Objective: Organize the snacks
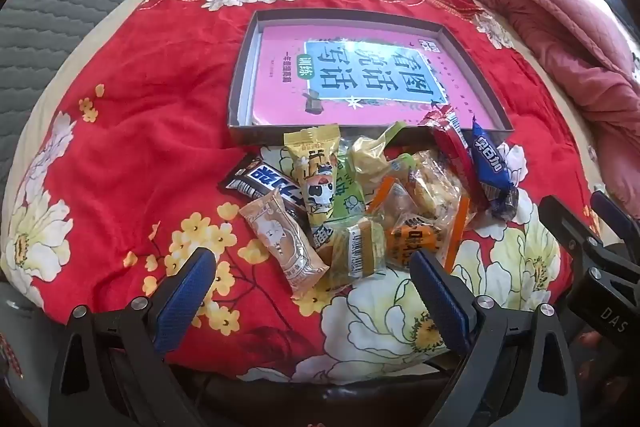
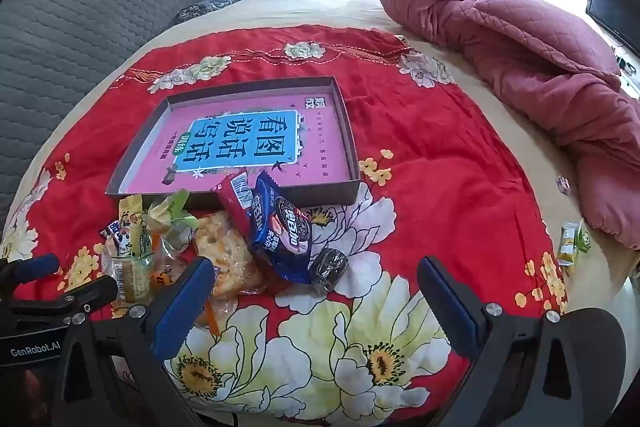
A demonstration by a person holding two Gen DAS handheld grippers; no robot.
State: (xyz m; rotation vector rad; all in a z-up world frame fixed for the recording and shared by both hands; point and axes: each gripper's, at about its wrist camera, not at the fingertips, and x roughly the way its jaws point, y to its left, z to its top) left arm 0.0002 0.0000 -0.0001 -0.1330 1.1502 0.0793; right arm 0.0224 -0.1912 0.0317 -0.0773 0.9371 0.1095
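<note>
Left wrist view first: the left claw (image 1: 308, 269) hangs wide open over the bed, nothing between its blue pads, angled down at the snack pile (image 1: 360, 199). That pile sits just in front of the near wall of the shallow box (image 1: 240, 75), which lies on the red floral blanket (image 1: 132, 131) with a pink booklet (image 1: 372, 75) flat inside it. The beige cat-print packet (image 1: 284, 247) lies at the pile's near edge, farthest from the box and closest to the open pads. By the look of it no snack is inside the box yet, though a red packet (image 1: 452, 143) leans over its near wall, so sorting is only at the start; the next move calls for lowering onto one packet and closing.

Right wrist view now: the right claw (image 2: 316, 299) is spread just as wide and holds nothing, touching nothing. The blue cookie packet (image 2: 280, 235) lies ahead of it, just in front of the box's near wall, with a small dark wrapped sweet (image 2: 330, 265) beside it. Two stray green-and-yellow packets (image 2: 572, 243) sit well away from the box, near the pink quilt (image 2: 520, 39); they'll want collecting too.
</note>
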